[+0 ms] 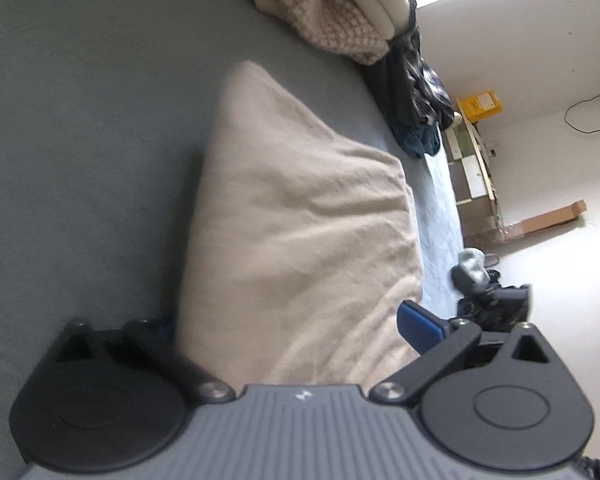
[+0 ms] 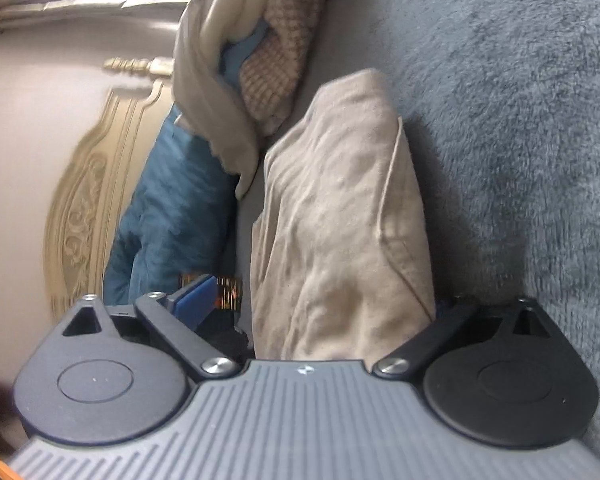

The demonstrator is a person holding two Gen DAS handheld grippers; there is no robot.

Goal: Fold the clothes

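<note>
Closest to both cameras is the folded beige cotton garment (image 1: 292,216), lying on the grey fleecy blanket (image 1: 80,140) that covers the bed. In the left wrist view the left gripper (image 1: 288,320) has its jaws spread wide with the near end of the garment sitting between them. 1 blue pad (image 1: 418,326) shows clear of the cloth on the right side, the other is tucked behind the fabric edge so I can't see it. Nothing is pinched as far as I can tell.

Same deal on the right wrist view. The right gripper (image 2: 320,300) is opened wide around the near end of the same beige garment (image 2: 340,216), blue pad (image 2: 198,298) visible on the left and standing apart from the cloth, the other finger mostly hidden by the garment's edge. The cloth looks loose between the jaws, not squeezed.

Further back past the garment there's a messy heap: a tan houndstooth knit (image 2: 280,64), a cream padded piece (image 1: 376,0), some teal blue fabric (image 2: 172,208) and dark clothes (image 1: 412,92) along the bed edge.

Farthest off, the right view catches a carved cream-and-gold headboard (image 2: 88,208), and the left view shows a white wall (image 1: 520,40), a yellow box (image 1: 480,104) and a long cardboard carton (image 1: 548,218) on the floor
</note>
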